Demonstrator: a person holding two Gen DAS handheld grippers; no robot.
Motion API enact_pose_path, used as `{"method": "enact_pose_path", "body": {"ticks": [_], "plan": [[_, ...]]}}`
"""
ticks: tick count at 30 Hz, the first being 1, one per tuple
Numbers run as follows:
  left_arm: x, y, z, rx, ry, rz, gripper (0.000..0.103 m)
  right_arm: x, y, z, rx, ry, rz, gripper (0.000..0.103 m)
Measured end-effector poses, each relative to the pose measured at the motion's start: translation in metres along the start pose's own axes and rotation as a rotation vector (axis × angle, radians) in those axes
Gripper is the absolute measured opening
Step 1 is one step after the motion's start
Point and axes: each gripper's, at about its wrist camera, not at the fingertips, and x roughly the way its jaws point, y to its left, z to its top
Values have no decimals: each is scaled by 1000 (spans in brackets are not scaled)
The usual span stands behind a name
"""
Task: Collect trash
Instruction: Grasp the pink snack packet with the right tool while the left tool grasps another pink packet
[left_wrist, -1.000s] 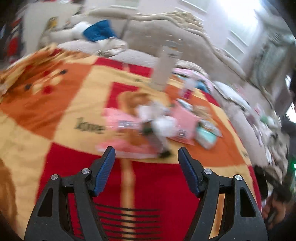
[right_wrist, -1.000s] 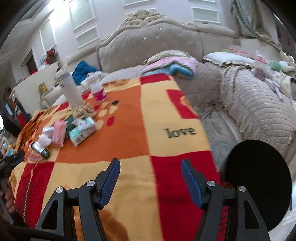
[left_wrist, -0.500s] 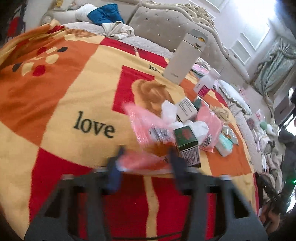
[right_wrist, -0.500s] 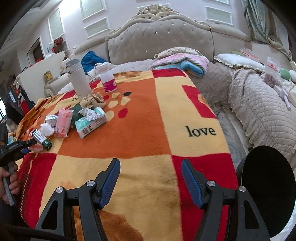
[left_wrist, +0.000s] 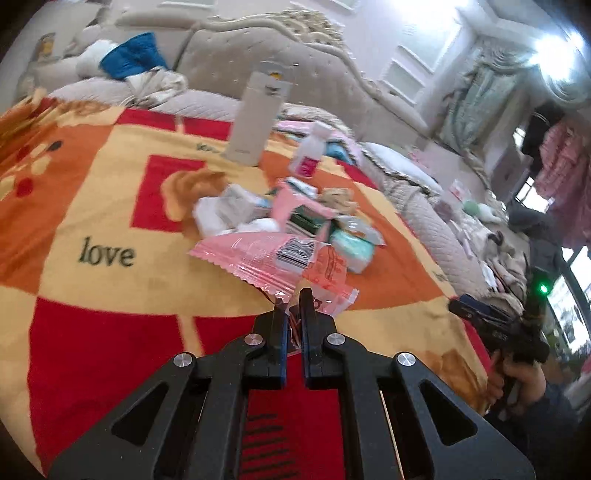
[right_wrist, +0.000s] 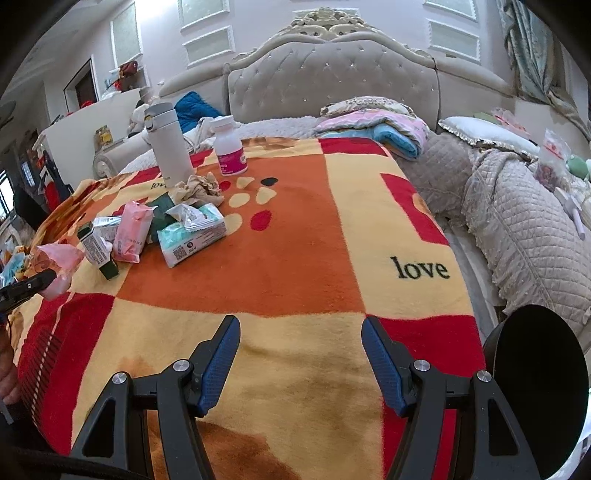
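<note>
A: Since a second back, left gripper (left_wrist: 291, 295) has gone from spread to pinched on the pink wrapper (left_wrist: 273, 258), at the pile's six o'clock edge.

B: Right gripper (right_wrist: 301, 325)?

A: Spread, empty. Black bin (right_wrist: 539, 387) at its four o'clock; first piece looks secured.

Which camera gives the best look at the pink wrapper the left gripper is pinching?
The left wrist view: the pink wrapper fills mid-frame, its near edge clamped in the shut left gripper. The right wrist view shows it only small and crumpled at the far left edge.
</note>
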Motion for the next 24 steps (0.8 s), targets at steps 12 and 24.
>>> {"method": "enact_pose_path", "body": {"ticks": [12, 24], "plan": [[-36, 31, 8, -128, -150, 116, 3, 15, 45, 16, -31, -51, 189, 69], [-38, 58, 15, -248, -186, 128, 3, 75, 146, 78, -72, -8, 371, 73]]}}
